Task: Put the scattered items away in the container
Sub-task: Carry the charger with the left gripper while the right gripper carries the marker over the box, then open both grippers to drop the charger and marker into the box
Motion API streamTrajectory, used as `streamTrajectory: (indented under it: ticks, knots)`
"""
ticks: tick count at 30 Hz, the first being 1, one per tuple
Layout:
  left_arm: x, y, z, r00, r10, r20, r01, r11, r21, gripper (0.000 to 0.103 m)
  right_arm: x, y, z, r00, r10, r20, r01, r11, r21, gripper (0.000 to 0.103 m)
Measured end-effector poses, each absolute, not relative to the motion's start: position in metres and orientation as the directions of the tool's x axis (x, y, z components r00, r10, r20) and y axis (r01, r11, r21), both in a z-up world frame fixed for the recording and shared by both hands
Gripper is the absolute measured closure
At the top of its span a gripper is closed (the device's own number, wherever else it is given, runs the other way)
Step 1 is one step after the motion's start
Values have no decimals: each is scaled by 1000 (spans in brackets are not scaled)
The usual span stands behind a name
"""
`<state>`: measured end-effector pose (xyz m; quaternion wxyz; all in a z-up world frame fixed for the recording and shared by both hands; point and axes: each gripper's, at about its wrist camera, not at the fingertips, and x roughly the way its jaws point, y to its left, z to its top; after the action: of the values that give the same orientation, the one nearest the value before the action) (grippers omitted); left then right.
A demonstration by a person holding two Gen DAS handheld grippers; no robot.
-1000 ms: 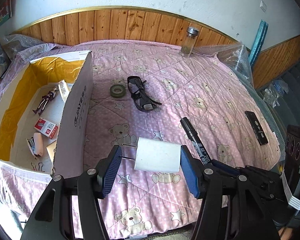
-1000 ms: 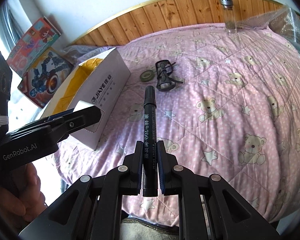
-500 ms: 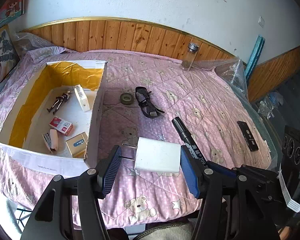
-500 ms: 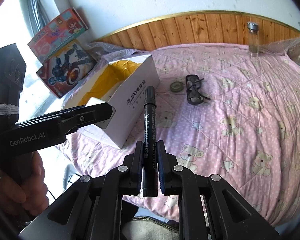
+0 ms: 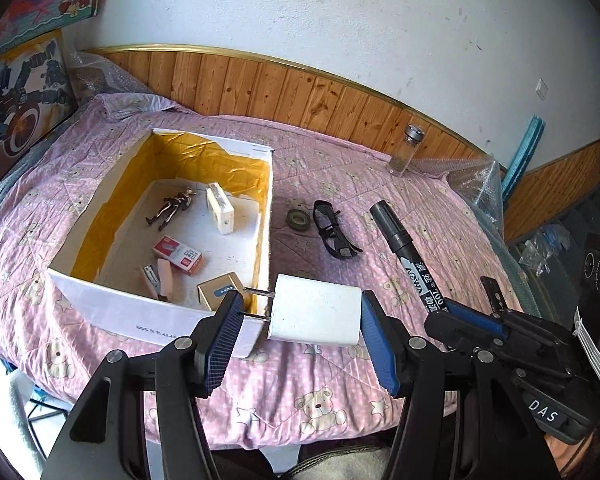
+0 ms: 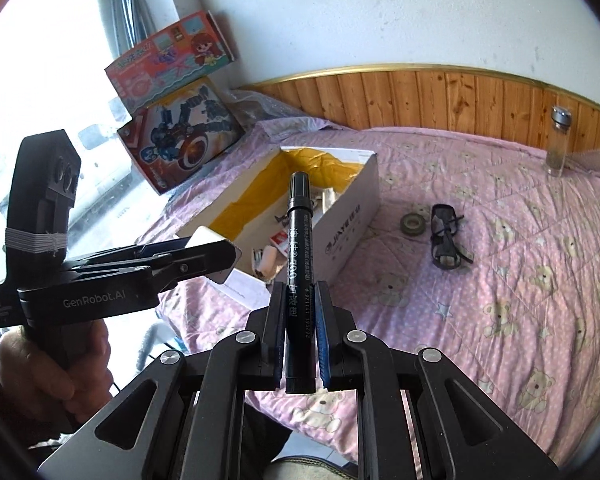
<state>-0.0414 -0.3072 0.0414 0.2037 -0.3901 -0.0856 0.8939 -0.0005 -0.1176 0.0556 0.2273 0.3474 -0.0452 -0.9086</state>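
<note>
My left gripper (image 5: 300, 312) is shut on a white charger plug (image 5: 315, 310), its prongs pointing left, held in the air at the near right corner of the white cardboard box (image 5: 156, 314). My right gripper (image 6: 299, 320) is shut on a black marker (image 6: 298, 256), cap pointing forward toward the box (image 6: 352, 224). The marker (image 5: 404, 252) also shows at the right of the left wrist view. The box, lined yellow, holds a figurine (image 5: 172, 208), a red packet (image 5: 179, 254) and several other small items. Dark glasses (image 5: 334, 232) and a tape roll (image 5: 298, 218) lie on the pink quilt.
A glass jar (image 5: 406, 148) stands near the wooden wall panel at the back. Toy boxes (image 6: 180, 124) lean by the window on the left. A black remote (image 5: 494, 294) lies at the right of the bed. A hand (image 6: 56, 364) holds the left gripper's handle.
Both grippers have risen and swung left toward the box, each still holding its item. The box's inside now shows more fully from above.
</note>
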Motion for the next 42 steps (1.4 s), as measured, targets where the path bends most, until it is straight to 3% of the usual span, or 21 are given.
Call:
streamTrajectory:
  ticks: [16, 29, 42]
  knots:
    - [-90, -370, 65, -659, 389, -643, -219, -918, -331, 43, -52, -164, 85, -631, -484, -606, 484, -856, 180, 89]
    - [-151, -361, 67, -631, 387, -673, -236, -921, -309, 43, -121, -177, 106, -620, -491, -612, 501, -848, 173, 89]
    - [-213, -341, 26, -564, 419, -712, -108, -892, -440, 43, -221, -189, 105, -532, -525, -664, 499, -828, 255, 89]
